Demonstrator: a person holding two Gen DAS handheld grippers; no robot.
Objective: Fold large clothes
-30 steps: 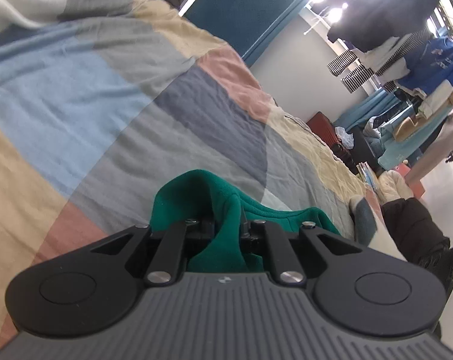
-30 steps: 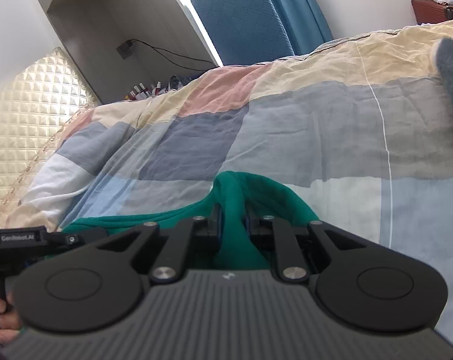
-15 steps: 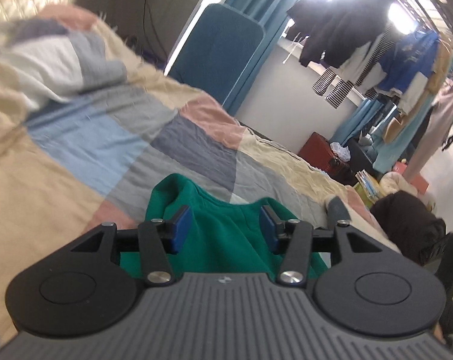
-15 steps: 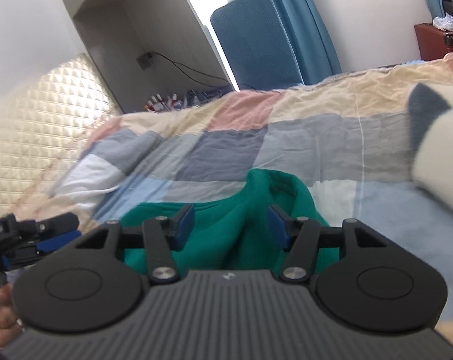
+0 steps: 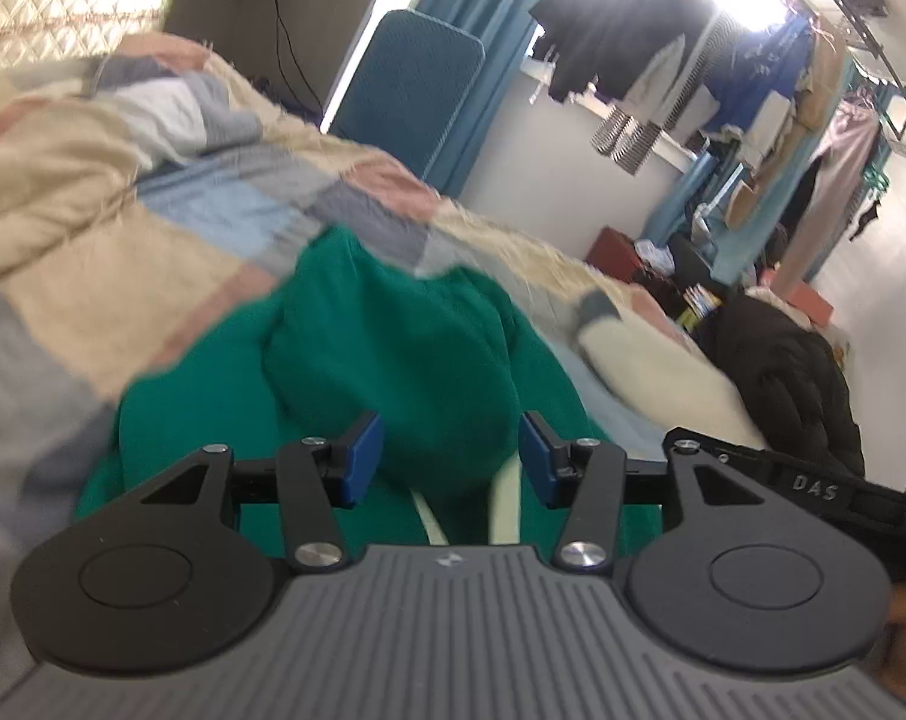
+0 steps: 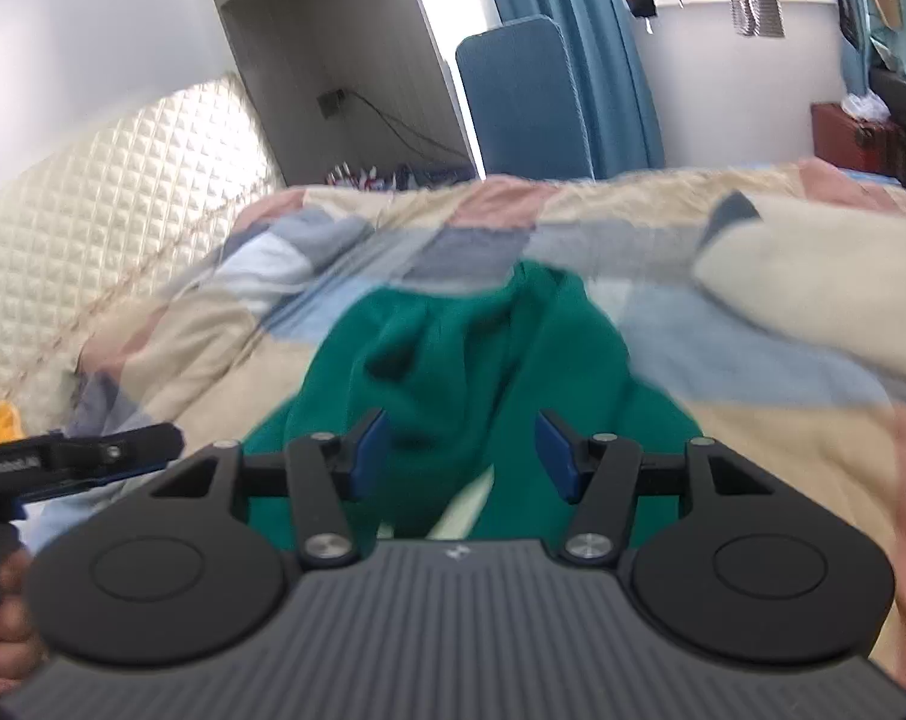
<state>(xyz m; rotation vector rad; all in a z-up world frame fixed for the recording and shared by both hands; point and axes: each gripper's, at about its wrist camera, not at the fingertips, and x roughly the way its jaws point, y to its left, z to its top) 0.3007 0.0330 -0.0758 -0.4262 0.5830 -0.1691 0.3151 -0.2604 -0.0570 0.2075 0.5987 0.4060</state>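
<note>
On the patchwork quilt [image 5: 123, 252], a rumpled green knit garment [image 5: 405, 348] lies beneath both released grippers, left [image 5: 450, 459] and right [image 6: 465, 453].

Both grippers are sitting with their jaws apart and nothing pinched between the blue pads. The left gripper [image 5: 450, 459] is pointing forward and a bit down, same deal with the right gripper [image 6: 464, 453]. In the right wrist view, the person's left hand [image 6: 0, 630] is wrapping around the left gripper's handle at the near left.
</note>
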